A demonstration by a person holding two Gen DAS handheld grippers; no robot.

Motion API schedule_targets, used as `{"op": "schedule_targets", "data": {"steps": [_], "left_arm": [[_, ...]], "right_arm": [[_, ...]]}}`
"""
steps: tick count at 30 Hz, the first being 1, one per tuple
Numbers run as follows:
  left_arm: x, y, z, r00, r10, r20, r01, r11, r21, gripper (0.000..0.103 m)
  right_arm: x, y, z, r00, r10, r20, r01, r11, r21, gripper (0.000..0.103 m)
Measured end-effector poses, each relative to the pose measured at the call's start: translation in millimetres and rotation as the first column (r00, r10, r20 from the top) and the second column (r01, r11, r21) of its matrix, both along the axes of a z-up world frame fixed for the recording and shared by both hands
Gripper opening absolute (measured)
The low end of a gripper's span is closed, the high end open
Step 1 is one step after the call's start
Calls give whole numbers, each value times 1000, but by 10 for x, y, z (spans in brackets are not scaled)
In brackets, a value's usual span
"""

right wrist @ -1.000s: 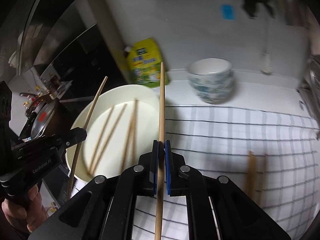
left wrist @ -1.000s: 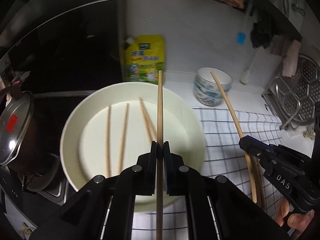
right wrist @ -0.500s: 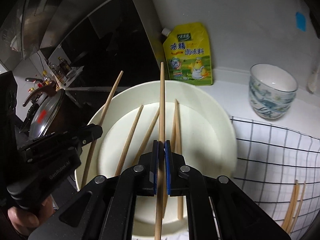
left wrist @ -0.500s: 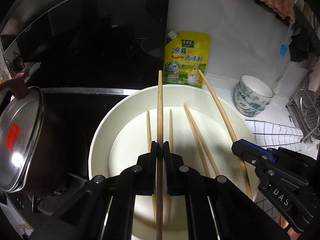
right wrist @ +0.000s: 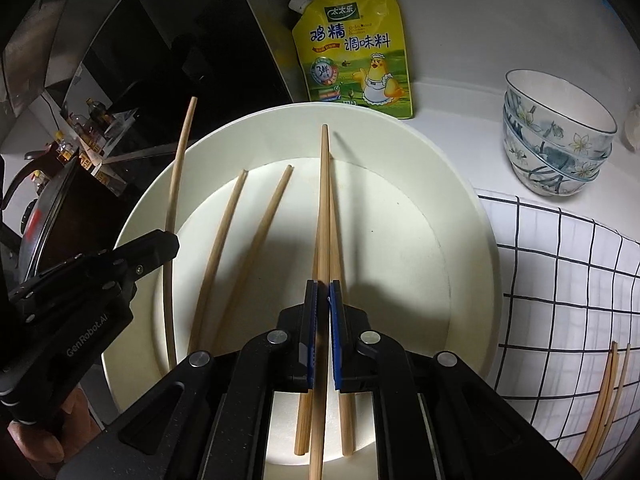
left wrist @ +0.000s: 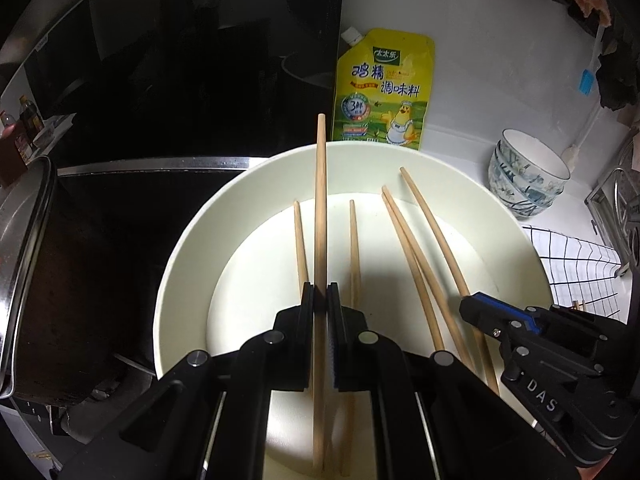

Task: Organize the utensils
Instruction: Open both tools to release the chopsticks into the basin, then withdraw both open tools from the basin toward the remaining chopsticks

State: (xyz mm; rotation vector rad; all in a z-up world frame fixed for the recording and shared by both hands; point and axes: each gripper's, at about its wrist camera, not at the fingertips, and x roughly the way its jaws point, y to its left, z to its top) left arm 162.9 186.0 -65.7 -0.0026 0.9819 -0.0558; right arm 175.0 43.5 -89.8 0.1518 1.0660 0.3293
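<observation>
A large white plate holds several wooden chopsticks. My left gripper is shut on one wooden chopstick and holds it over the plate's left half. It shows at the left of the right wrist view. My right gripper is shut on another chopstick, low over the plate's middle. It shows at the right of the left wrist view. More chopsticks lie on the checked cloth.
A yellow seasoning pouch leans on the wall behind the plate. Stacked floral bowls stand at the back right. A pot with a steel lid sits on the dark stove at the left. A metal rack is far right.
Both grippers have moved left from the checked cloth to over the plate and come lower, each still holding its chopstick.
</observation>
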Motion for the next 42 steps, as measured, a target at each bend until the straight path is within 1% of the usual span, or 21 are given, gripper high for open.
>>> {"op": "schedule_targets", "data": {"steps": [1, 3, 4, 5, 6, 8, 10, 16, 18, 23, 28, 33, 35, 42], "left_arm": [[3, 2, -6, 1000, 3, -5, -3, 1000, 2, 8], [7, 18, 0, 1000, 13, -8, -13, 1000, 0, 12], [5, 34, 11, 1000, 19, -8, -19, 1000, -3, 20], [-8, 54, 30, 1000, 27, -2, -27, 1000, -5, 31], [-12, 64, 44, 999, 34, 3, -34, 999, -3, 43], [-40, 93, 86, 999, 47, 20, -47, 999, -3, 56], [-82, 118, 136, 998, 57, 33, -57, 998, -5, 57], [-183, 126, 235, 996, 71, 54, -71, 997, -1, 65], [-220, 129, 260, 996, 75, 55, -75, 997, -2, 70], [-318, 116, 334, 995, 81, 63, -81, 997, 0, 71], [-414, 95, 412, 994, 83, 77, -84, 997, 1, 74], [-491, 47, 495, 993, 84, 85, -85, 996, 8, 75], [-516, 25, 527, 992, 86, 90, -87, 996, 7, 77], [-636, -93, 606, 991, 80, 106, -82, 997, 14, 77]], "right_arm": [[-3, -1, 4, 1000, 1, -1, -1, 1000, -2, 6], [-18, -10, 35, 1000, -6, 13, 6, 1000, -9, 10], [-28, -19, 55, 1000, -10, 20, 10, 1000, -10, 17], [-47, -33, 81, 999, -16, 30, 16, 1000, -11, 21], [-51, -40, 94, 999, -18, 34, 19, 1000, -10, 21], [-80, -59, 124, 999, -21, 41, 22, 1000, -8, 21], [-123, -72, 150, 999, -23, 48, 24, 1000, -8, 22], [-193, -101, 189, 998, -26, 53, 26, 1000, -9, 25], [-242, -123, 218, 998, -26, 57, 27, 1000, -7, 25], [-365, -157, 308, 997, -25, 72, 25, 1000, -2, 28], [-473, -189, 375, 996, -19, 82, 20, 1000, -3, 30], [-569, -247, 431, 996, -20, 89, 20, 1000, 1, 37], [-611, -278, 459, 995, -20, 95, 20, 1000, 0, 39], [-756, -423, 533, 994, -29, 109, 29, 1000, 3, 41]]}}
